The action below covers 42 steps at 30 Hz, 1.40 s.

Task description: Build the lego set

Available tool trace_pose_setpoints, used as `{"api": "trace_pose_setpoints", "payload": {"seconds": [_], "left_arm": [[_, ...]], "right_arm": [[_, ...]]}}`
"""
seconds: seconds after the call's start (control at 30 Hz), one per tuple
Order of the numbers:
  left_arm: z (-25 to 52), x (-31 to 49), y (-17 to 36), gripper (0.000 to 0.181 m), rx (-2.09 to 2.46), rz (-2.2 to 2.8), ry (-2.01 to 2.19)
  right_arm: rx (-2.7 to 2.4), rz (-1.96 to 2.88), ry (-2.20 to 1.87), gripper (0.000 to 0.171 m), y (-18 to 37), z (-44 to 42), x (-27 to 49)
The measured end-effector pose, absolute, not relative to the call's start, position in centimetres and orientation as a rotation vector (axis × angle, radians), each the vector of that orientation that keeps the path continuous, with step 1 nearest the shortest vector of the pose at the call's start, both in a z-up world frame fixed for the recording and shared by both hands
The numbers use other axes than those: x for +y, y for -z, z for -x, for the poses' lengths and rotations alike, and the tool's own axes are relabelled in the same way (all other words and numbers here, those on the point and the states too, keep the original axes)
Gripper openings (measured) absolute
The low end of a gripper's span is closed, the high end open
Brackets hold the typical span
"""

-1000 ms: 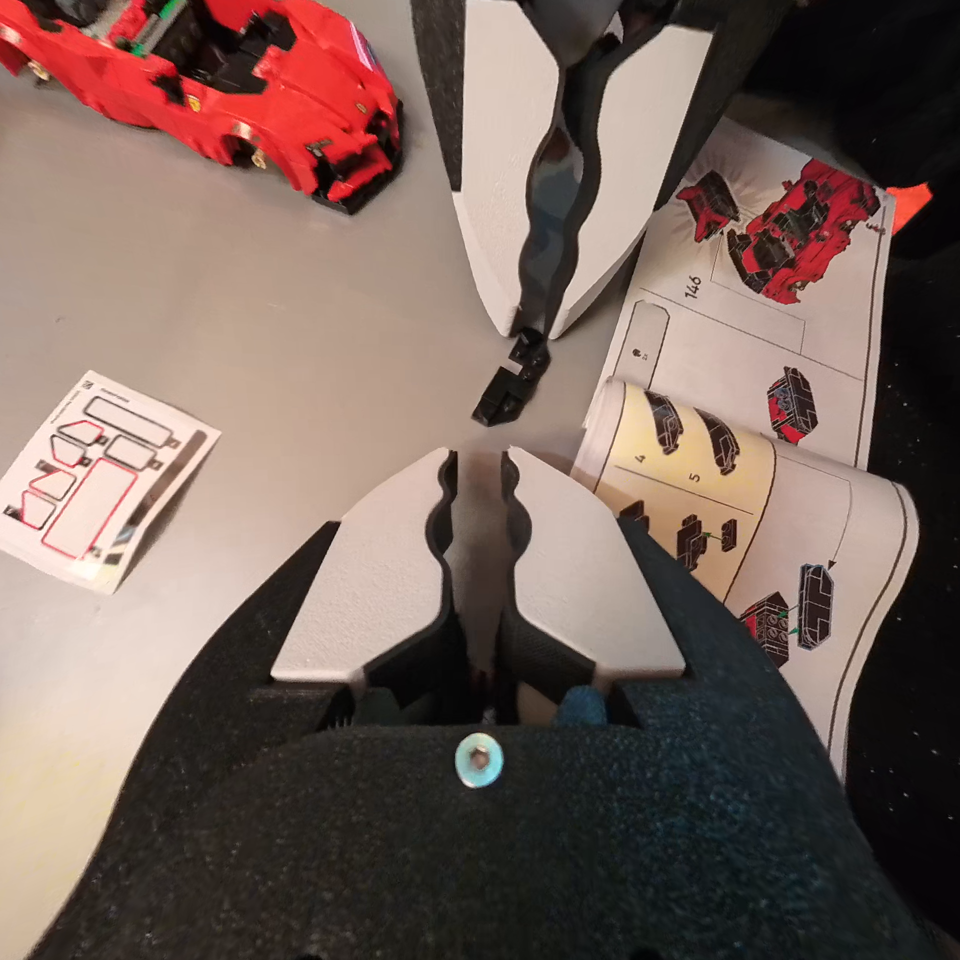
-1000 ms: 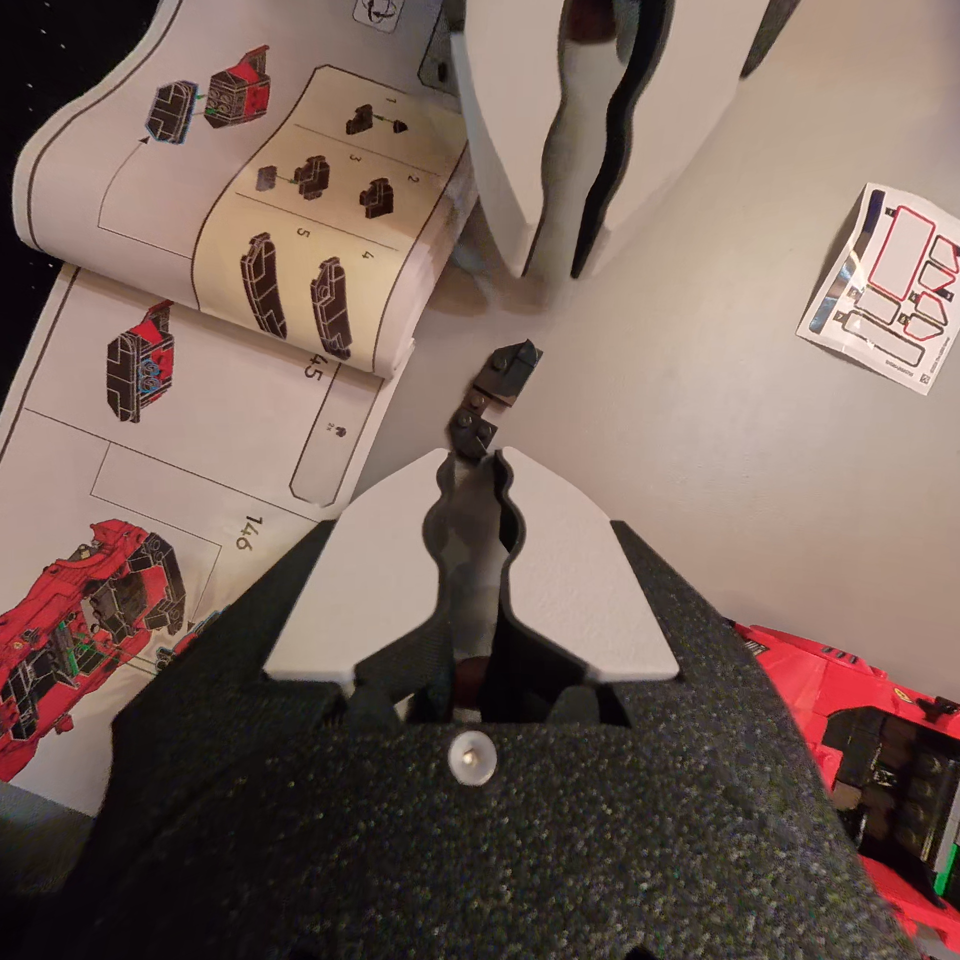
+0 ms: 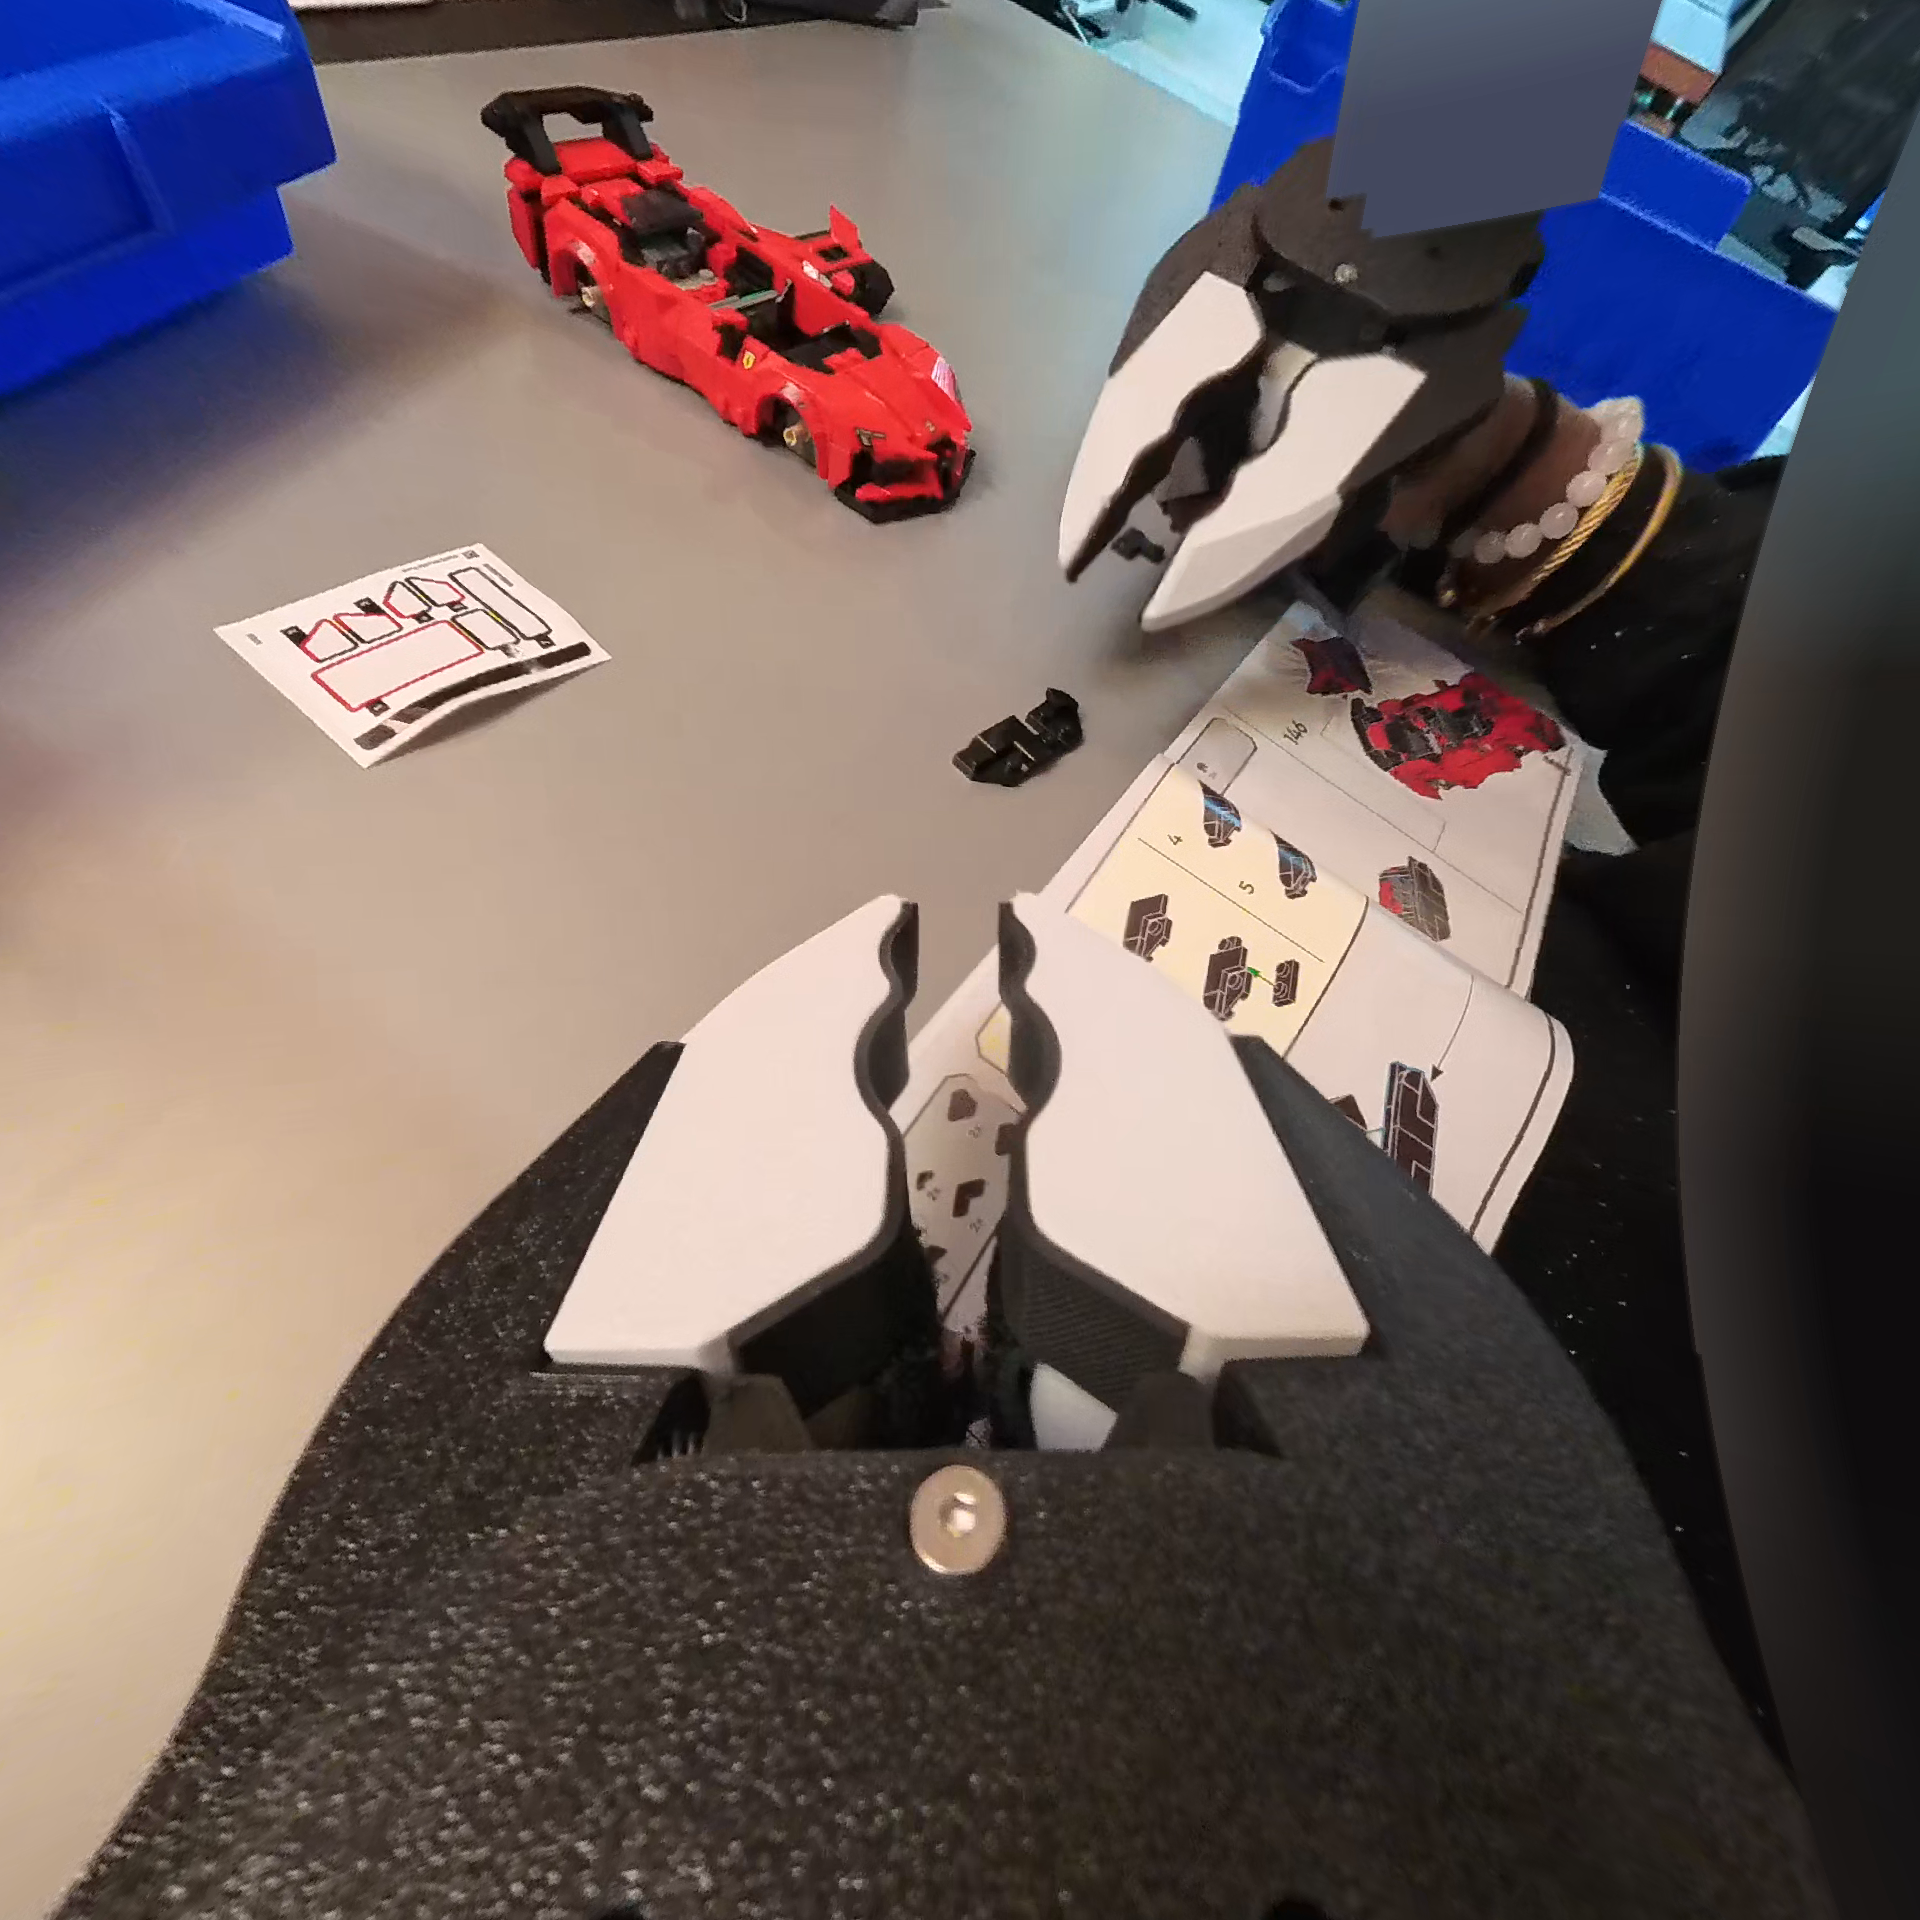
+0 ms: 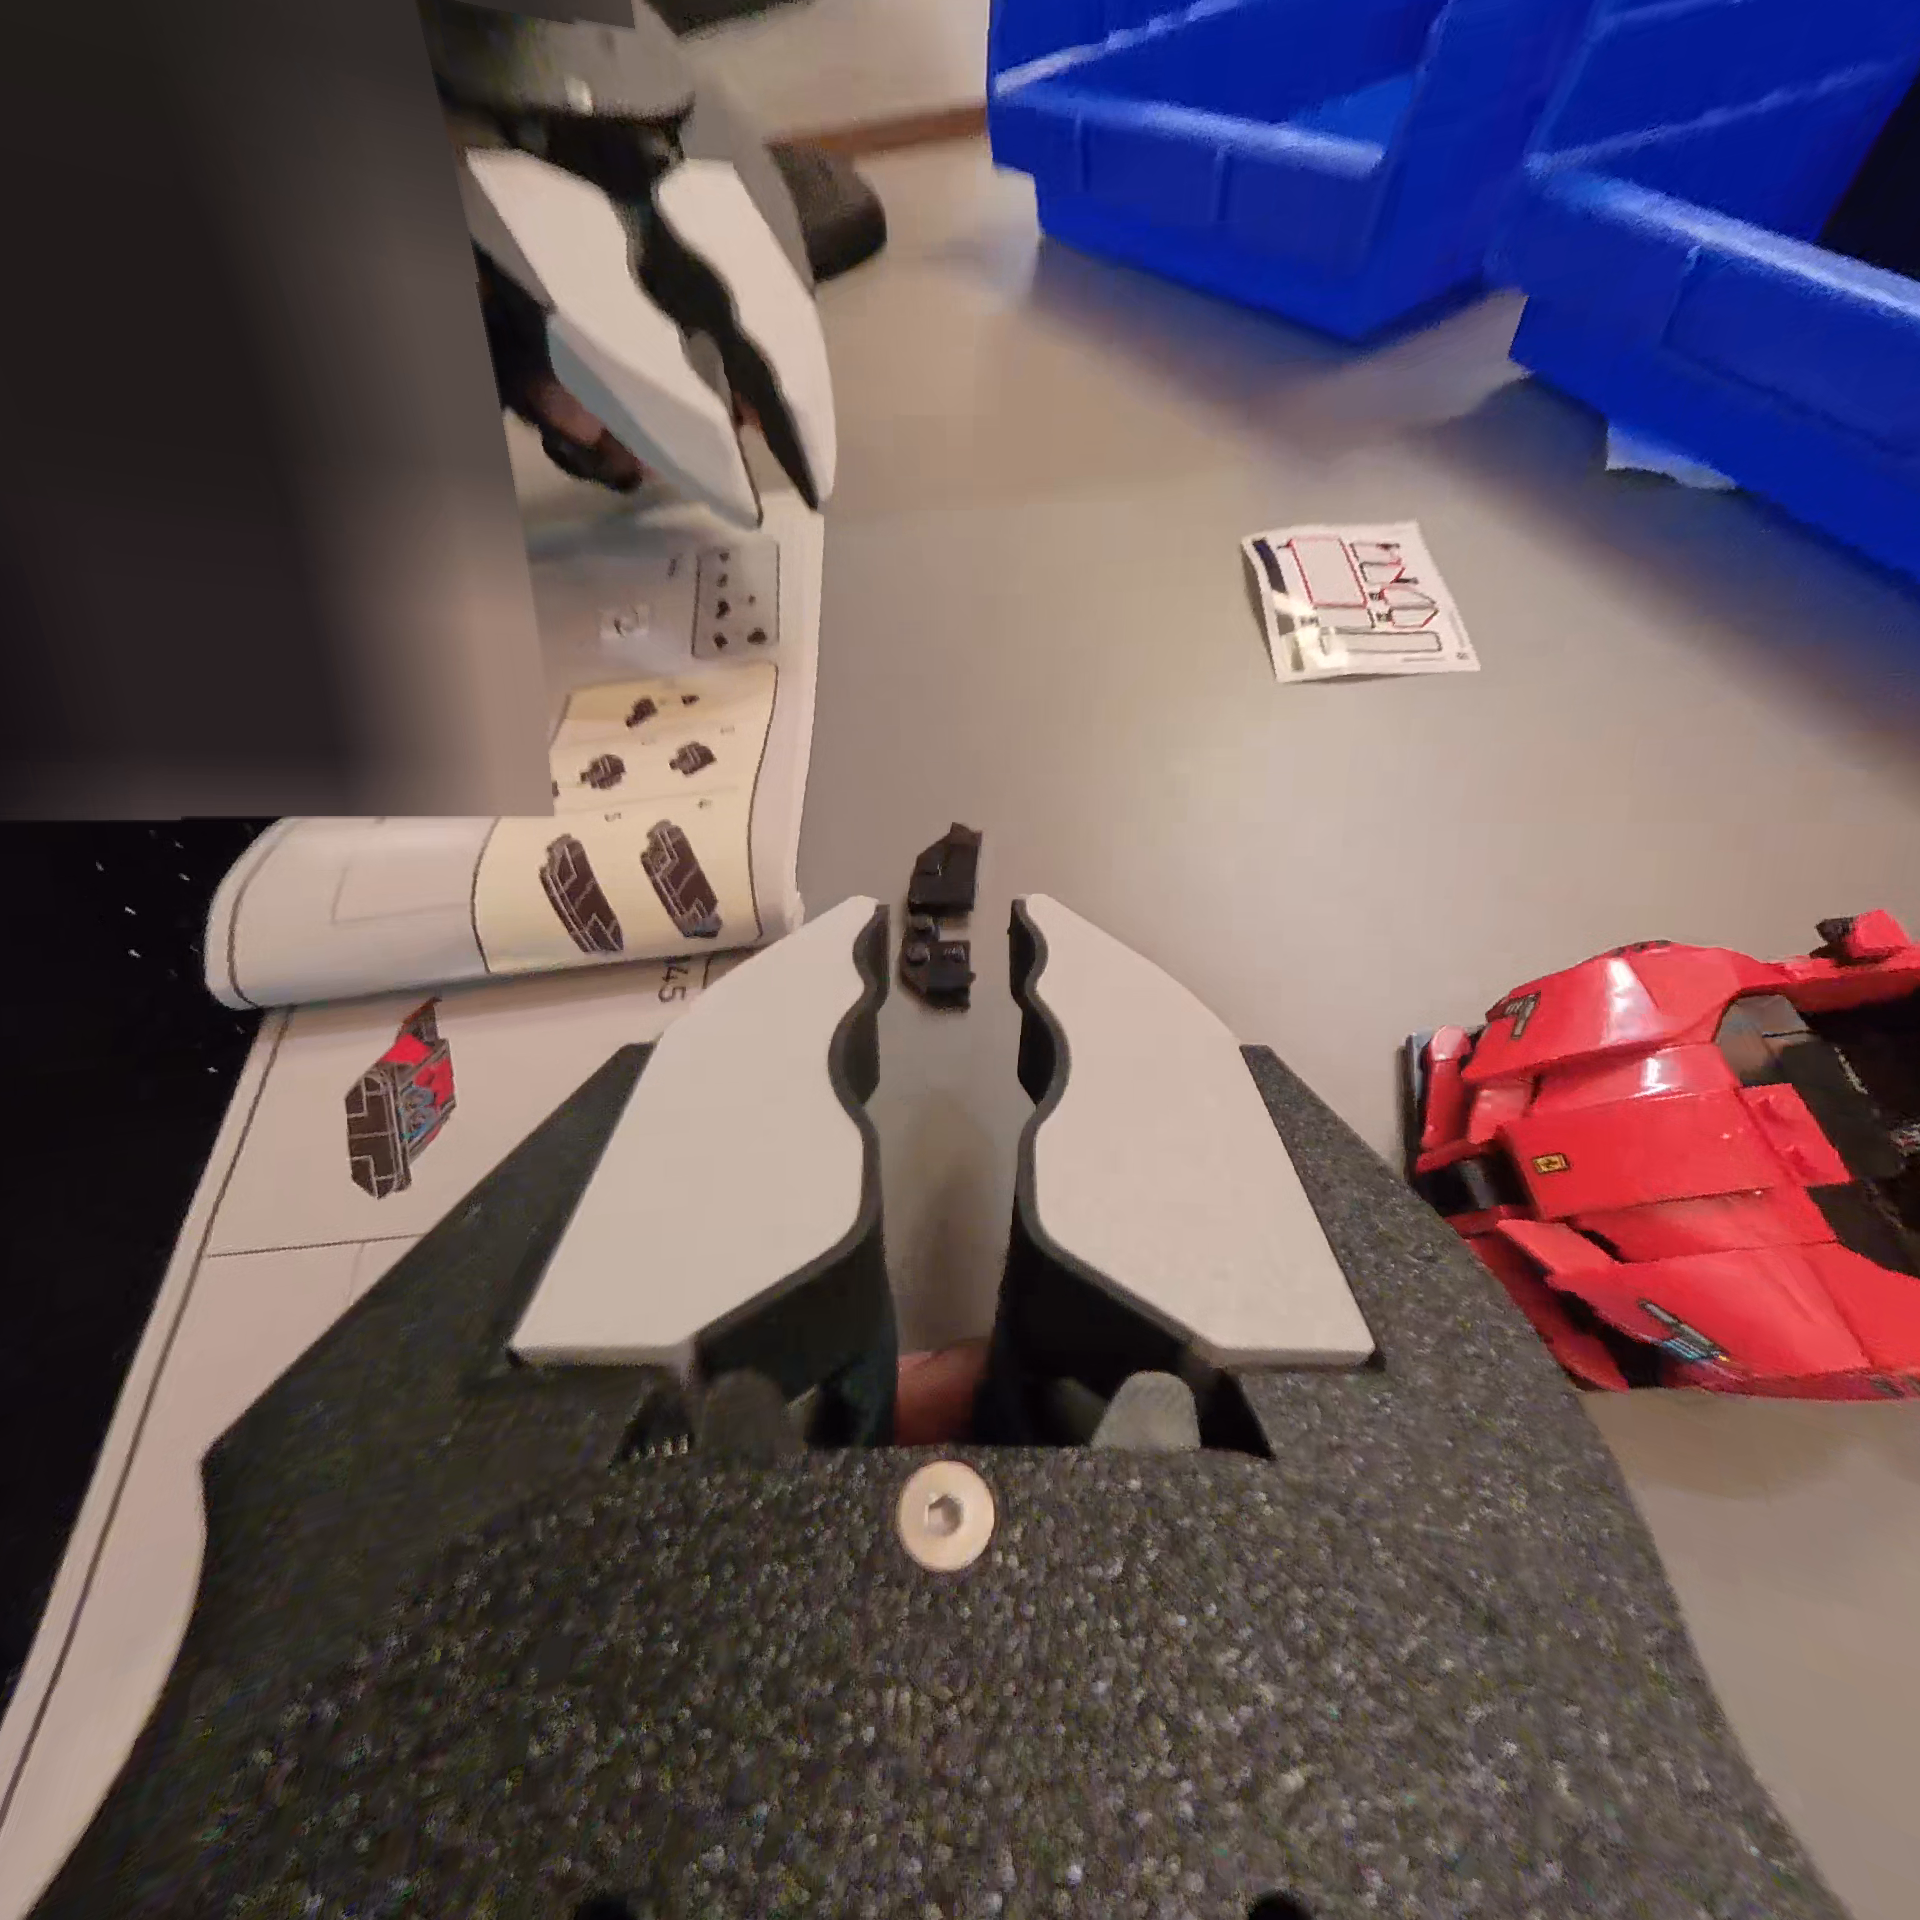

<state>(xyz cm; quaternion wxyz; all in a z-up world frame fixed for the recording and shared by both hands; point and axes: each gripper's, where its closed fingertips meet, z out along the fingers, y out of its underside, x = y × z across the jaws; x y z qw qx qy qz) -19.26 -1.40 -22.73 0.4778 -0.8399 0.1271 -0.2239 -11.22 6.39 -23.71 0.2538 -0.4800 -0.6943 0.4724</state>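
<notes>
grey table (image 3: 312, 987) with blue bins (image 4: 1455, 187) at its far edge; small black lego piece (image 3: 1020, 736) lies beside the open instruction booklet (image 3: 1455, 1039), near the red lego car (image 3: 727, 312); left gripper (image 3: 956, 914) narrowly parted, empty; right gripper (image 4: 948, 914) parted wider, empty.

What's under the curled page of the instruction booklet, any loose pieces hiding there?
The curled page arches over the open instruction booklet; only printed pages show beneath it. The space inside the roll is hidden. The one loose piece visible, a small black assembly, lies on the table beside the booklet.
</notes>
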Motion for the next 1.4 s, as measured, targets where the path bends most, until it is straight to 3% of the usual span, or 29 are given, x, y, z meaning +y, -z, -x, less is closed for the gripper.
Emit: {"api": "trace_pose_setpoints", "payload": {"seconds": [0.33, 0.57, 0.73, 0.83, 1.03, 1.17, 1.3, 1.4], "left_arm": [[19.0, -1.7, 23.6, 0.014, 0.323, 2.06, 0.523], [18.7, -1.6, 23.7, 0.015, 0.35, 2.065, 0.529], [18.6, -1.7, 23.9, 0.015, 0.365, 2.075, 0.516], [18.4, -1.7, 24.2, 0.015, 0.379, 2.093, 0.505], [18.3, -1.7, 24.4, 0.015, 0.395, 2.104, 0.487], [18.2, -1.5, 24.4, 0.015, 0.406, 2.1, 0.497], [17.9, -1.0, 24.2, 0.016, 0.434, 2.102, 0.489], [17.7, -0.8, 24.2, 0.016, 0.445, 2.105, 0.477]], "right_arm": [[-1.92, 1.346, -1.379, 0.019, 23.8, 11.0, 5.9], [-2.041, 1.415, -1.156, 0.031, 26.3, 11.4, 5.8], [-2.109, 1.389, -1.033, 0.028, 27.3, 12.0, 5.0], [-2.116, 1.375, -0.977, 0.016, 27.4, 12.1, 5.3], [-2.156, 1.397, -0.934, 0.016, 27.5, 9.9, 6.7], [-2.151, 1.454, -0.923, 0.029, 27.2, 9.2, 7.3], [-2.138, 1.417, -0.89, 0.014, 26.6, 10.8, 5.9], [-2.152, 1.432, -0.85, 0.015, 27.2, 11.9, 5.0]]}}
